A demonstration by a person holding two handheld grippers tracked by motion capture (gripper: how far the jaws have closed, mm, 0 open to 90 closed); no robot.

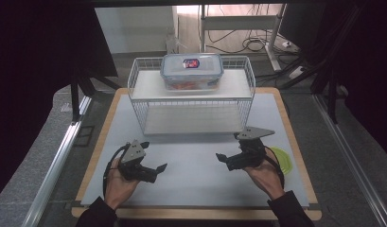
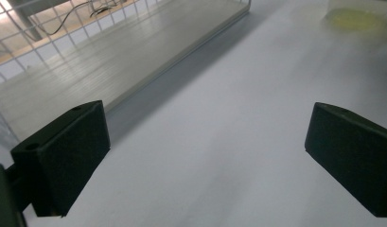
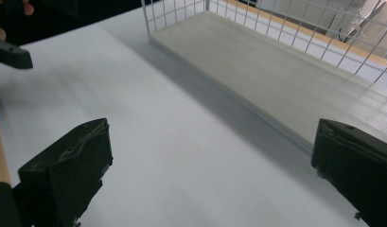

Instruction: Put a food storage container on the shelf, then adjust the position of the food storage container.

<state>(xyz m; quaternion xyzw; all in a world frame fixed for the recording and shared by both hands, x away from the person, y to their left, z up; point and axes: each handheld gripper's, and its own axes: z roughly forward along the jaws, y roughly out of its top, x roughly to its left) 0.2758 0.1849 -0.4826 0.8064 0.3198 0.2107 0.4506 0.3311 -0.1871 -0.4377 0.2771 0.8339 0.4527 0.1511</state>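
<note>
hovering: left gripper, right gripper, jaws apart, empty | lidded container far centre on rack (long axis left-right) | right nearer

We hold both grippers, left gripper and right gripper, jaws apart, before a wire rack bearing a lidded container.
</note>
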